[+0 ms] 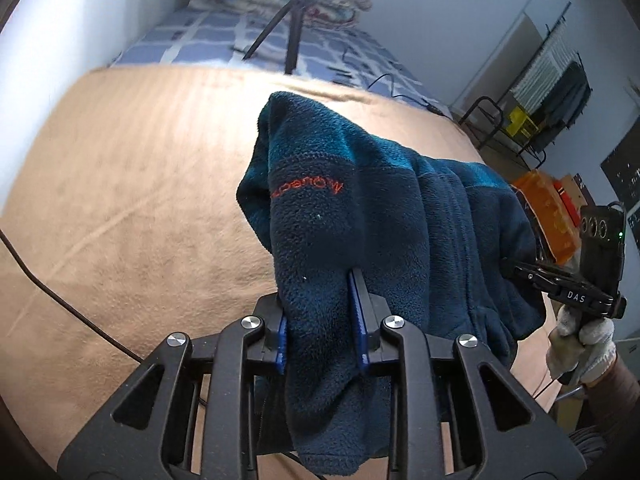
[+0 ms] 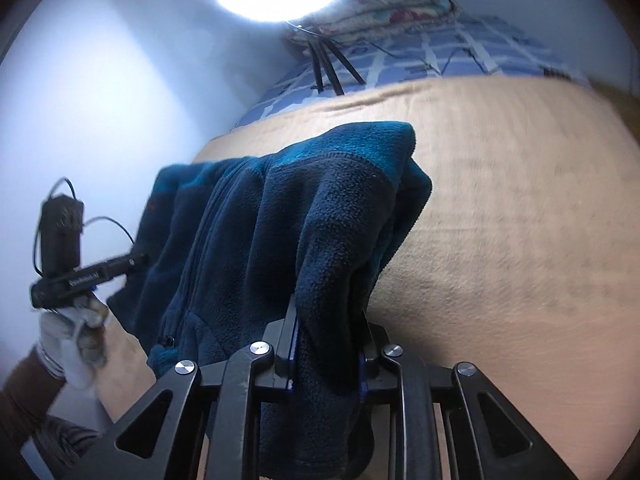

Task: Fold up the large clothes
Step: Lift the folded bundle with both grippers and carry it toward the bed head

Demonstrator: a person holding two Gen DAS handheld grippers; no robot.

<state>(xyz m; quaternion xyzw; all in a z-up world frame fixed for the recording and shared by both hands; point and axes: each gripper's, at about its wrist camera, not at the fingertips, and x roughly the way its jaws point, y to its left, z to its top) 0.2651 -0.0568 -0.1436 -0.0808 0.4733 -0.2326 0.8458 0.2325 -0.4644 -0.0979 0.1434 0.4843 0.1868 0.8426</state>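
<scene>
Both my left tool (image 1: 322,320) and right tool (image 2: 328,344) clamp the fleece jacket (image 1: 360,220); lift evenly, keep it taut over the bed (image 1: 140,160).

Left gripper (image 1: 320,312) clamps navy fleece jacket (image 1: 400,216), lifted above tan blanket (image 1: 140,184).

The black gripper (image 1: 516,266) gripped by a white-gloved hand carries the white letters "DAS" on its body. Orange embroidered lettering on the dark blue fleece garment (image 1: 400,216) appears upside down and cannot be read surely.
</scene>
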